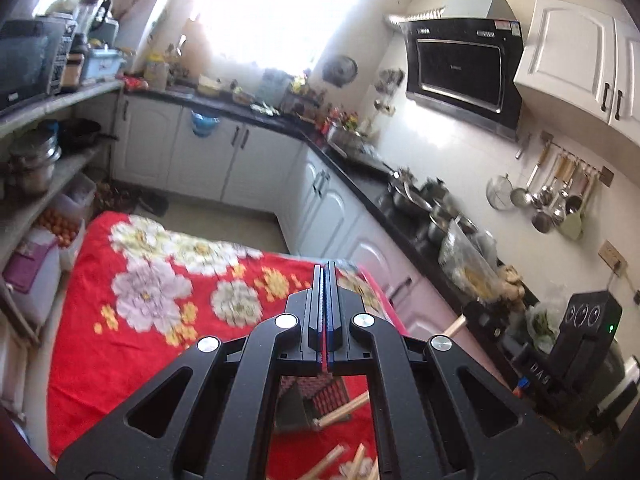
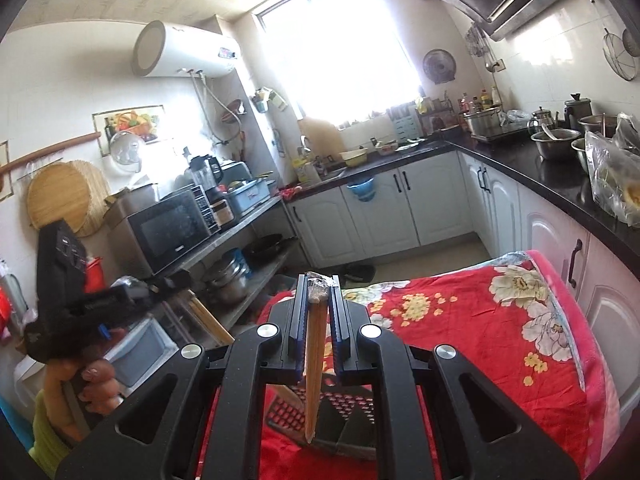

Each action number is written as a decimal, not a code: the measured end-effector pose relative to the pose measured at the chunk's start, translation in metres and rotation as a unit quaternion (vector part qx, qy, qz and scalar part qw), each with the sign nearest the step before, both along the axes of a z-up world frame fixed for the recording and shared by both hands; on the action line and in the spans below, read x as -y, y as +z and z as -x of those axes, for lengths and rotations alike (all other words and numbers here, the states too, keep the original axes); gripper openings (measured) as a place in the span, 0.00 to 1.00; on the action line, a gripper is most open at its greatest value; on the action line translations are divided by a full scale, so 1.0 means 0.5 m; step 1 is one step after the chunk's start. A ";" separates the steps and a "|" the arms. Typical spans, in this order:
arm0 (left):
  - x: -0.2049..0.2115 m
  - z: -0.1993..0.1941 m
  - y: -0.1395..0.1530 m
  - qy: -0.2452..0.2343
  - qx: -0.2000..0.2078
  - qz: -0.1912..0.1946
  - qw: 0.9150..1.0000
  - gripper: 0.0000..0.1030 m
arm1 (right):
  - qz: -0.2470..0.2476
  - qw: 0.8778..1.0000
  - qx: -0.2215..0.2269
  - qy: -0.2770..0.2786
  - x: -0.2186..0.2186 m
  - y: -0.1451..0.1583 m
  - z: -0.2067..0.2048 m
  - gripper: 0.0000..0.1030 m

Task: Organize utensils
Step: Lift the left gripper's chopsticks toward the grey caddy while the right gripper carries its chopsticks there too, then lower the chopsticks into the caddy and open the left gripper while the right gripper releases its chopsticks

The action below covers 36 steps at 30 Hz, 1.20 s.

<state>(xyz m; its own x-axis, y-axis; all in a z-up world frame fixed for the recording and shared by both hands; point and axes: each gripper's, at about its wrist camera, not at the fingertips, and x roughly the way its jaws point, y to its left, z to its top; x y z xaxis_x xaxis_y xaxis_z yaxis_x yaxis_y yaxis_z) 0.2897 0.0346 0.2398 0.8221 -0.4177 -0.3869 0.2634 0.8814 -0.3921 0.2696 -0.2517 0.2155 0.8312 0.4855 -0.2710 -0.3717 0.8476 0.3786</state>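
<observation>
The task looks to be in its early or middle part. The right gripper [image 2: 318, 288] is clamped on a bundle of chopsticks [image 2: 314, 360], its jaws pressed to either side of the sticks. The top of the bundle seems wrapped in clear film and sits between the fingertips, while the tapered ends hang down toward a dark slotted holder [image 2: 340, 420] that lies on the red blanket [image 2: 480, 340]. The bundle's tip is above or just beside the holder; whether it touches cannot be told. That bundle is therefore picked up but not yet stowed.

More work remains. In the left wrist view several loose chopsticks [image 1: 340, 412] lie on the blanket by the holder, seen through the gripper frame, with more near the lower edge. None shows plainly inside the holder.

The left gripper [image 1: 326, 272] has its jaws pressed together with nothing between them. It points slightly downward over the blanket, with the counter [image 1: 360, 184] beyond, and is well clear of the utensils. In the right wrist view the left hand [image 2: 92, 384] grips its handle off to the side, raised near the shelf [image 2: 240, 232]. The right gripper also tilts gently downward, holding the sticks roughly upright above the blanket.
</observation>
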 end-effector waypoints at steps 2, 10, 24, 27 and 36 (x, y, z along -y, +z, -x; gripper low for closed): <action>0.000 -0.007 0.000 0.008 0.004 -0.005 1.000 0.00 | 0.005 1.000 -0.005 -0.008 0.002 -0.012 -0.011 0.10; -0.003 -0.044 -0.087 0.008 -0.032 0.002 0.999 0.00 | 0.025 0.999 -0.022 -0.040 0.020 -0.079 -0.039 0.10; 0.001 -0.029 -0.214 0.017 -0.063 -0.027 0.998 0.00 | 0.056 0.995 -0.051 -0.064 0.017 -0.191 -0.039 0.11; -0.002 -0.019 -0.227 0.022 -0.056 -0.033 0.998 0.00 | 0.056 0.995 -0.057 -0.065 0.014 -0.207 -0.034 0.11; -0.018 0.014 -0.228 0.033 -0.039 -0.039 0.998 0.00 | 0.054 0.994 -0.064 -0.066 0.011 -0.230 -0.015 0.28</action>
